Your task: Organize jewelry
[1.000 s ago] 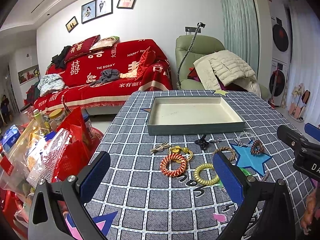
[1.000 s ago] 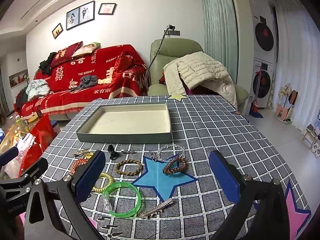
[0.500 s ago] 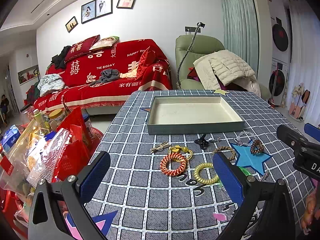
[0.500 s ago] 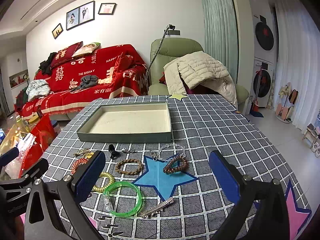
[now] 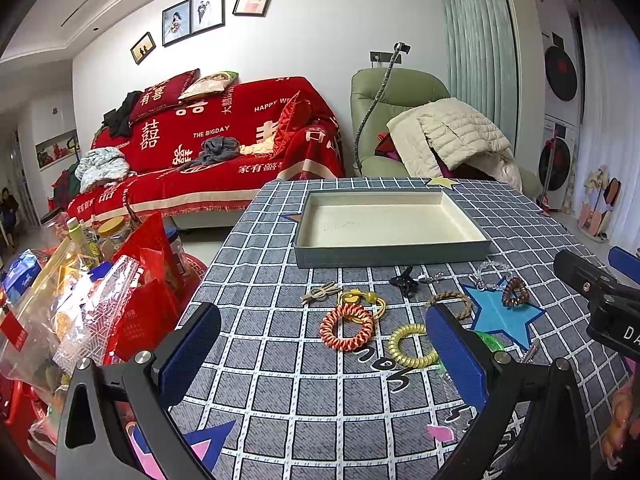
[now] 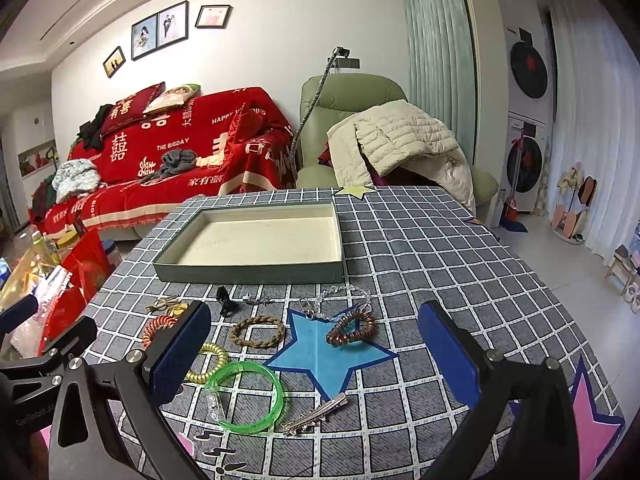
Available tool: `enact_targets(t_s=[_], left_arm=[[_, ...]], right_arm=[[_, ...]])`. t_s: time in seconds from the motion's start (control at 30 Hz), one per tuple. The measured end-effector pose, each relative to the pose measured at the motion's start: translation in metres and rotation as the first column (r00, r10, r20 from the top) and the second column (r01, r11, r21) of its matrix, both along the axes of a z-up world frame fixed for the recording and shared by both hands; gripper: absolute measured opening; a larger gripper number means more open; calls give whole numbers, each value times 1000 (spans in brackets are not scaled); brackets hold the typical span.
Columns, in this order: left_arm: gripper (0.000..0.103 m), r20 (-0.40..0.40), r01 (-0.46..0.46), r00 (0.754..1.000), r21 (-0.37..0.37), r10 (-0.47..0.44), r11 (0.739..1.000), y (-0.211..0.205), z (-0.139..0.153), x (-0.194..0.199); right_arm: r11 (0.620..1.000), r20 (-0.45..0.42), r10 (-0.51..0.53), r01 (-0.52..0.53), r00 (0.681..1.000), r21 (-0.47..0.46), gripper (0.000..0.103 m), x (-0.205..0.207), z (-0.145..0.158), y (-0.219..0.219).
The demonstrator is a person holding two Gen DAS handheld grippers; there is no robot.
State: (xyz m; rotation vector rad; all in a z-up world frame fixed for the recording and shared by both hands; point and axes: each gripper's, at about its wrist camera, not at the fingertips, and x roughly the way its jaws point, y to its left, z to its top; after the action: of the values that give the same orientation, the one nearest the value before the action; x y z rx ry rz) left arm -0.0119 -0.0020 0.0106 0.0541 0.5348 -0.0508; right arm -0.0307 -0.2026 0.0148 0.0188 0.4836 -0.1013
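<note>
An empty grey-green tray sits on the checked table. In front of it lie an orange coil bracelet, a yellow coil tie, a braided brown bracelet, a brown coil tie, a green bangle, a silver hair clip, a black clip and a clear bead chain. My left gripper is open and empty, above the table before the orange bracelet. My right gripper is open and empty, over the blue star.
Red and clear bags of goods stand off the table's left edge. A red sofa and a green armchair with a cream jacket are behind the table. The right gripper's body shows at the right of the left wrist view.
</note>
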Motion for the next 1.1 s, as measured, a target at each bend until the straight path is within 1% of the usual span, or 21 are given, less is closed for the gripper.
enact_targets(t_s=[0.57,0.97,1.1], left_arm=[[103,-10,1,1000,2,-1,1000,1,-5,2],[103,-13,1,1000,2,-1,1000,2,-7,2],[103,-14,2,1000,2,-2,1000,1,-9,4]], right_arm=[[1000,-9,-1,1,1000,6,103,-1,-5,3],[1000,-8,1,-1,1000,6,103,0,-4,0],[1000,-7,5,-5,1000,5,103,-2,-9,4]])
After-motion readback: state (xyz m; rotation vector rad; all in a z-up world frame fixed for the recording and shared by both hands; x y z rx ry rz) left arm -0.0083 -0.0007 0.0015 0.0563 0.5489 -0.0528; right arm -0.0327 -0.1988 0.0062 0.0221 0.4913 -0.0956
